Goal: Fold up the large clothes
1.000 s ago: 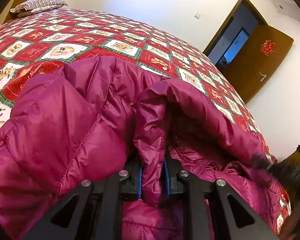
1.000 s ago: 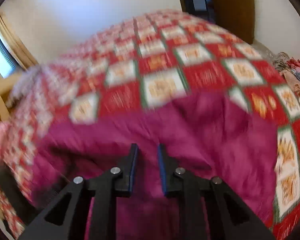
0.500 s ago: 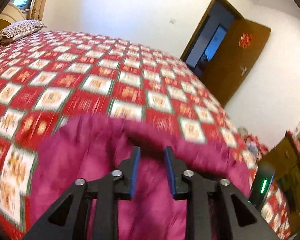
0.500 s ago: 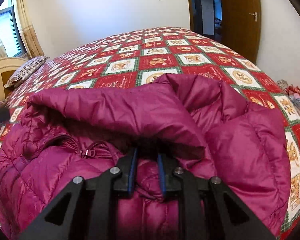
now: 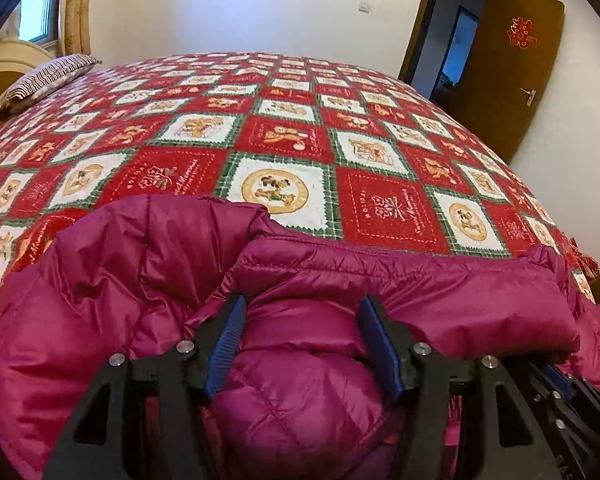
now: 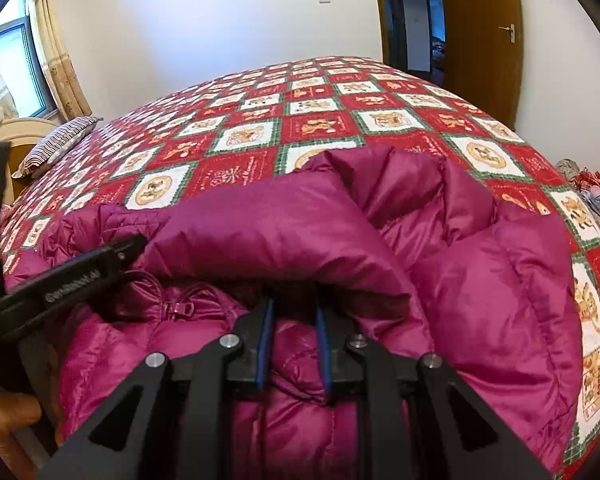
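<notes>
A magenta puffer jacket [image 5: 100, 300] lies on the bed, its far part folded back toward me as a thick roll; it also shows in the right wrist view [image 6: 480, 280]. My left gripper [image 5: 302, 312] is open, its blue pads spread wide, tips under the folded edge and holding nothing. My right gripper [image 6: 294, 312] is open by a smaller gap, tips tucked under the fold; no fabric is visibly pinched. The left gripper also shows in the right wrist view [image 6: 80, 276], and the right gripper's tips [image 5: 556, 380] show in the left wrist view.
The bed has a red, white and green patchwork quilt [image 5: 284, 128]. A striped pillow [image 5: 44, 80] lies at the far left by the headboard. A brown door [image 5: 508, 68] stands open at the right. Clothes [image 6: 592, 196] lie beyond the bed's right edge.
One second ago my left gripper was shut on a jacket fold; it has let go and opened wide. The right gripper's gap has widened slightly. The fold now rests on the jacket.
</notes>
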`<state>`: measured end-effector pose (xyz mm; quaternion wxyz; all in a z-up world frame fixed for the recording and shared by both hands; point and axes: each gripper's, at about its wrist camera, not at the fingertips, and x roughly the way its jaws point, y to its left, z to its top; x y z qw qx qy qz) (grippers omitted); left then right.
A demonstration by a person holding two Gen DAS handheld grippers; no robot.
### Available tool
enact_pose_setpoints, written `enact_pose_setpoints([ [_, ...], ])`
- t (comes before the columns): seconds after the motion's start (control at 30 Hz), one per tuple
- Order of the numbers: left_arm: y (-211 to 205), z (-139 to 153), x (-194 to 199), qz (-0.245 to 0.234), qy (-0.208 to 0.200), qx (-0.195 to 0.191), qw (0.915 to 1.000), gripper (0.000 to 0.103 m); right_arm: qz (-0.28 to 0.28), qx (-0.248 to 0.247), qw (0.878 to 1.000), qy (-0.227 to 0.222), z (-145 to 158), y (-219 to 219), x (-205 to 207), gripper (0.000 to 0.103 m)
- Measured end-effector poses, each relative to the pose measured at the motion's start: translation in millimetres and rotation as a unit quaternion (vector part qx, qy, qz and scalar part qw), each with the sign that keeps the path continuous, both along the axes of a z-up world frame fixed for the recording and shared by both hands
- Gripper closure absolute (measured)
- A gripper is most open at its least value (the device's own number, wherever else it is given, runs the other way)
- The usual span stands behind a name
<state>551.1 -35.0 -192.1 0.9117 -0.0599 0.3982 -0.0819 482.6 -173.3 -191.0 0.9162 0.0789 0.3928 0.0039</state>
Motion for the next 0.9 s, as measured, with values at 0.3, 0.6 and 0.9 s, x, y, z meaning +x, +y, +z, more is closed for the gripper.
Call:
enact_pose_setpoints([
  [0.3,-5,0,5,0.0,-0.001,0.012,0.9999,0.042,-0.013,-0.038,0.997,-0.072,59,6,9,0.057],
  [0.6,-8,-2,7,0.002,-0.001,0.018,0.9998,0.042,-0.01,-0.086,0.996,0.017,-8,9,45,0.06],
  [0.9,-7,2,6,0.001,0.001,0.019,0.9998,0.041,-0.012,-0.078,0.997,0.005,-4,5,39,0.059],
])
